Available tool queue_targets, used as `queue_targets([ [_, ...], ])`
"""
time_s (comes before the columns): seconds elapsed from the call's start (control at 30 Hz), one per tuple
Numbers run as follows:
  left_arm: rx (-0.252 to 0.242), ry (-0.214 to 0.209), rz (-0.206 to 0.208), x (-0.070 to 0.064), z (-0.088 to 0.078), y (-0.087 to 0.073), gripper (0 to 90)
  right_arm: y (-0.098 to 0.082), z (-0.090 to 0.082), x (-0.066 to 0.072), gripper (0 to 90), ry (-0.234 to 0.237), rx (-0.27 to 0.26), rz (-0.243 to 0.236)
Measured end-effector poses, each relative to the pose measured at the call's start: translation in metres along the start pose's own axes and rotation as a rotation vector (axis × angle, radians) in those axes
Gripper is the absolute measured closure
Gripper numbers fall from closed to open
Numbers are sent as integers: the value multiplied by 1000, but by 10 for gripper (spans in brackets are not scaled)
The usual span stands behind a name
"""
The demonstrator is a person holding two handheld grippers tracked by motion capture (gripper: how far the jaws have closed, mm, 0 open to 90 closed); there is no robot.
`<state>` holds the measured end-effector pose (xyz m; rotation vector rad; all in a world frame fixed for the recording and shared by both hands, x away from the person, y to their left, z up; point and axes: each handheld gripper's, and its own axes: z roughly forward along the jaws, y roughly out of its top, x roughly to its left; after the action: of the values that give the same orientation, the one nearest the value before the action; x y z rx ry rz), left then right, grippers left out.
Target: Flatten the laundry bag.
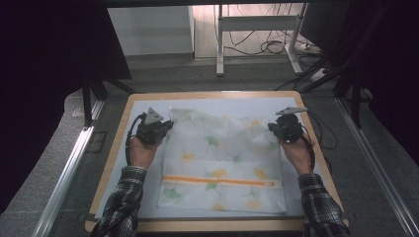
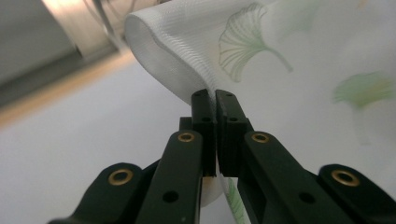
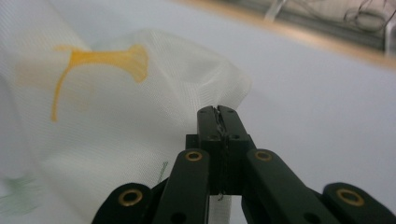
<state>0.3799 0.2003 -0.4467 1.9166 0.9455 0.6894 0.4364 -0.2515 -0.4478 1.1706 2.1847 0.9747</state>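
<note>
A white mesh bag (image 1: 222,158) printed with green and yellow ginkgo leaves, with an orange zipper (image 1: 217,181) near its front end, lies on the table. My left gripper (image 1: 169,124) is shut on the bag's far left corner (image 2: 187,70), and the fabric is pinched between its jaws and lifted. At the far right corner (image 3: 205,88) my right gripper (image 1: 271,127) is also shut on the mesh, which folds up around its tips. A hand in a plaid sleeve holds each gripper.
The bag rests on a pale mat (image 1: 148,192) over a wooden tabletop (image 1: 212,225). Metal rails (image 1: 64,182) run along both sides. Beyond the far edge stand a desk frame (image 1: 257,29) and loose cables on the floor.
</note>
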Motion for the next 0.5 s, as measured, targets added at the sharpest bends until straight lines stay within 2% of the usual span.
queue_targets([
  [0.07,-98,36,-2,-3,-17,7,868,9,-22,-1,889,6,-79,15],
  [0.1,-143,62,-27,-3,-19,6,850,11,-32,-3,888,4,-120,23],
  [0.13,-95,79,-51,0,-14,5,749,12,-39,-5,887,-4,-160,40],
  [0.17,6,50,-85,6,-3,2,615,11,-41,-9,881,-13,-170,62],
  [0.2,93,39,-109,10,7,-5,530,8,-36,-12,867,-14,-131,80],
  [0.23,125,61,-108,10,12,-14,497,3,-27,-16,807,-10,-48,98],
  [0.27,121,51,-129,11,12,-24,486,-4,-20,-19,742,-26,6,102],
  [0.3,112,18,-164,12,11,-31,466,-15,-17,-23,708,-31,11,112],
  [0.33,119,-3,-183,13,10,-36,441,-22,-16,-27,677,-3,4,138],
  [0.37,130,-13,-185,13,10,-41,414,-29,-16,-31,653,27,7,165],
  [0.5,190,-60,-172,11,12,-54,376,-37,-14,-39,560,19,33,185],
])
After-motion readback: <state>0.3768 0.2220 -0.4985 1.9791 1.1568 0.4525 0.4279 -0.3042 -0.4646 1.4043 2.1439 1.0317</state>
